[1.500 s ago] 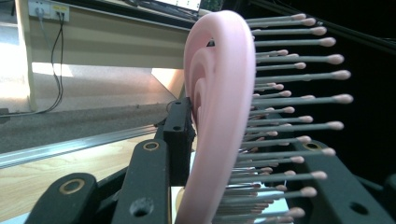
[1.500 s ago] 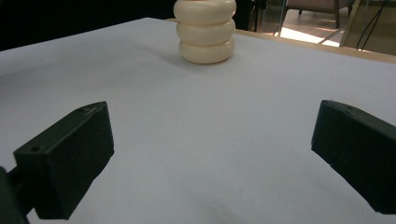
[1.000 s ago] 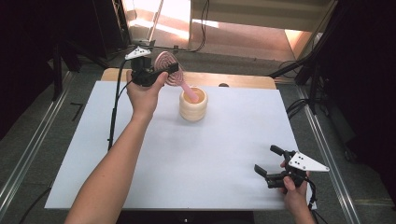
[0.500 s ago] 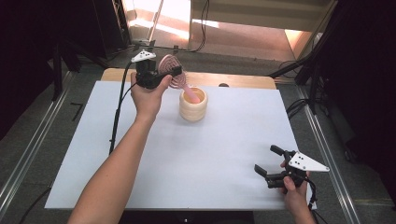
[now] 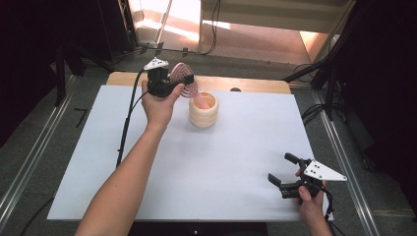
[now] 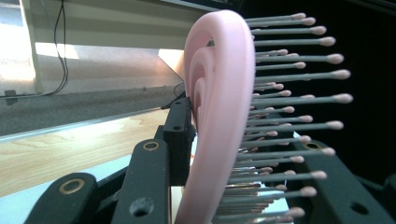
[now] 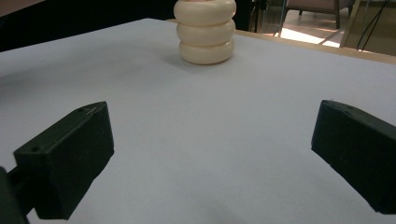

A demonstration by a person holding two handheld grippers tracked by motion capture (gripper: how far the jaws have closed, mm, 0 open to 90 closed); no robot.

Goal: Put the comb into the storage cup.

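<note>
White worktop [image 5: 196, 167] carries a cream ribbed holder [image 5: 203, 109] near its far edge. Above it, the left claw [image 5: 183, 83] clamps a pink hairbrush [image 5: 184, 81] (handle dipping into the holder). The right claw [image 5: 285, 169] rests wide apart, holding nothing, at the near corner.

A pink hairbrush [image 6: 219, 116] with grey, pink-tipped bristles. A cream ribbed holder [image 5: 203, 110] stands on a white surface [image 5: 236, 162]. Both grippers are black.

smooth pink plastic hairbrush [image 6: 219, 116], glossy cream holder [image 5: 203, 110]
</note>
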